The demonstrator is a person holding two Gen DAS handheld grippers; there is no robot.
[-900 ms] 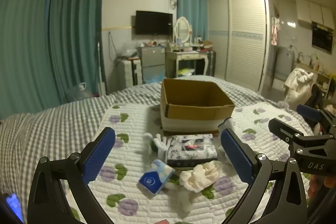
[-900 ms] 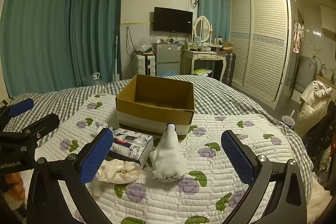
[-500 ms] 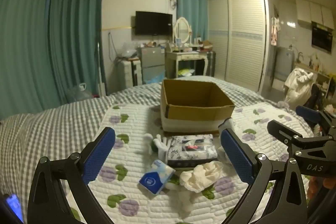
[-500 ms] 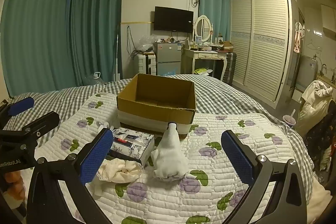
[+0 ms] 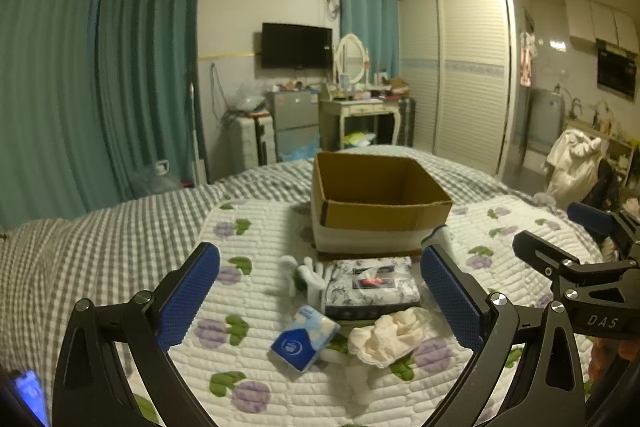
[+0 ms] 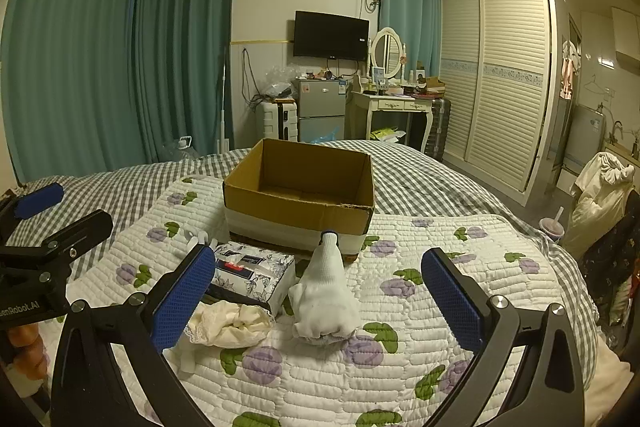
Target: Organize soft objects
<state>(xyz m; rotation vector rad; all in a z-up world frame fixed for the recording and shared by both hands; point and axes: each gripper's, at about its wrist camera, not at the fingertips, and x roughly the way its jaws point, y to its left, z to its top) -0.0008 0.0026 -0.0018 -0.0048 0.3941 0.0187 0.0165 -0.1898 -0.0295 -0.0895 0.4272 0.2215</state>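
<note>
An open cardboard box [image 5: 376, 203] stands on the quilted bed; it also shows in the right wrist view [image 6: 300, 195]. In front of it lie a floral tissue box [image 5: 370, 285], a blue tissue pack [image 5: 304, 337], a cream cloth [image 5: 386, 337] and white gloves [image 5: 308, 277]. The right wrist view shows the floral tissue box [image 6: 252, 273], the cream cloth [image 6: 228, 323] and a white rolled sock [image 6: 324, 291]. My left gripper [image 5: 320, 295] is open and empty above the items. My right gripper [image 6: 320, 295] is open and empty over the sock.
The quilt [image 6: 420, 347] lies on a grey checked bedspread [image 5: 100, 251]. Beyond the bed are teal curtains [image 6: 100, 67], a small fridge [image 6: 320, 111], a dressing table [image 6: 396, 107] and a wardrobe [image 6: 504, 79]. A phone [image 5: 30, 395] lies at the lower left.
Both grippers have shifted very slightly; the scene looks nearly the same. Nothing was picked up or released.
</note>
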